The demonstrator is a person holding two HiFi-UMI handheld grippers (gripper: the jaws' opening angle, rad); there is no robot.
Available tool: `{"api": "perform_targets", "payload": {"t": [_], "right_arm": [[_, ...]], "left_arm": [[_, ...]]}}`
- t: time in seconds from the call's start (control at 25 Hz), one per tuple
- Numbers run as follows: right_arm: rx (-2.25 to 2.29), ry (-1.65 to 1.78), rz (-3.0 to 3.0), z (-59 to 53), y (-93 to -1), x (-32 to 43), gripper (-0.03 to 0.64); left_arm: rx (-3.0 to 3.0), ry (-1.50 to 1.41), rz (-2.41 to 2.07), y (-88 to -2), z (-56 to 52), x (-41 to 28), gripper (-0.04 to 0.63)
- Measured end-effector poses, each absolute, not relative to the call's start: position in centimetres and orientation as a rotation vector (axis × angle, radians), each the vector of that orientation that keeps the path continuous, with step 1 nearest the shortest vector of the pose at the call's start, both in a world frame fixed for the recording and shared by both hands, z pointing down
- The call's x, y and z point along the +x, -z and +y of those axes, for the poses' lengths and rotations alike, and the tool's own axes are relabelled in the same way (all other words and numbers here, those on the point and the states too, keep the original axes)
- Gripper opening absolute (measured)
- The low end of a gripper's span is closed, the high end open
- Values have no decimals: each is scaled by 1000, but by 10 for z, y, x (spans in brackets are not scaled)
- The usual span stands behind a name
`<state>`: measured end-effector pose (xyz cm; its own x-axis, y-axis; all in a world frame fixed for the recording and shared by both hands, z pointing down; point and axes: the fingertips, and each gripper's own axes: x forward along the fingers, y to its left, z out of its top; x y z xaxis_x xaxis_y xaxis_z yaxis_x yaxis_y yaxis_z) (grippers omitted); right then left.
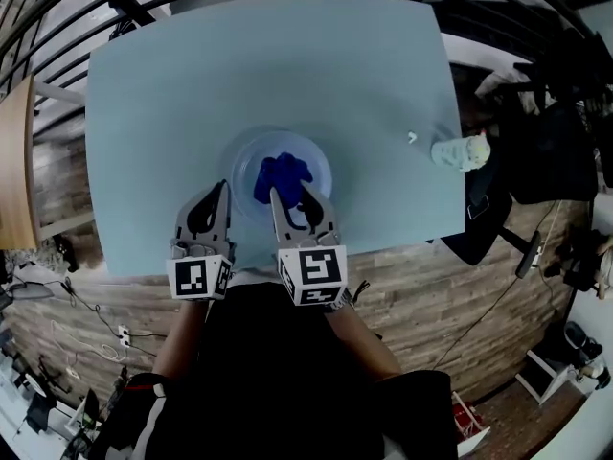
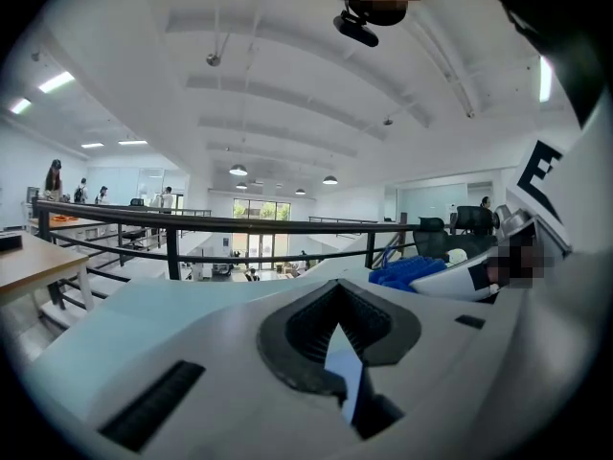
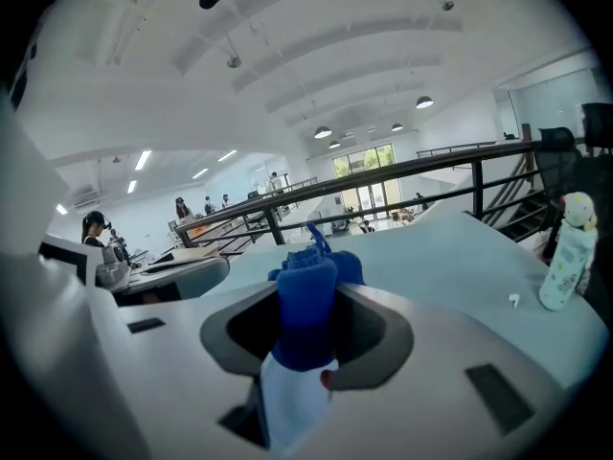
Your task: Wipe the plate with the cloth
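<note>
Our two grippers are closest, just below the camera. We see the right gripper (image 1: 290, 197) with its jaws clenched on a fold of the blue cloth (image 1: 281, 176), which lies bunched in the pale plate (image 1: 285, 142). The left gripper (image 1: 221, 197) is just beside the plate's left rim, its jaws pressed together on nothing. The plate sits near the front edge of the light blue table (image 1: 182, 84). A small bottle (image 1: 461, 151) stands well apart, at the table's right edge.
</note>
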<state>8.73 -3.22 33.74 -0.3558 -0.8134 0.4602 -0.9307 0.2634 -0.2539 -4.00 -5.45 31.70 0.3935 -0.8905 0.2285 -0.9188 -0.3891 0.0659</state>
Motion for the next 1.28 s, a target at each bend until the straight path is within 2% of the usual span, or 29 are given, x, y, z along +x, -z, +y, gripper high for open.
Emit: {"api": "perform_targets", "payload": {"t": [0.48,1.28], "right_arm": [[1479,-784,-2267,-71,-395,72,120],[1328,-887,-2140,-75,-490,58,120]], "left_arm": [[2383,-279,-1644,-352,-79,-37,0],[2326,-331,-1660,-383,-87,-33,0]]}}
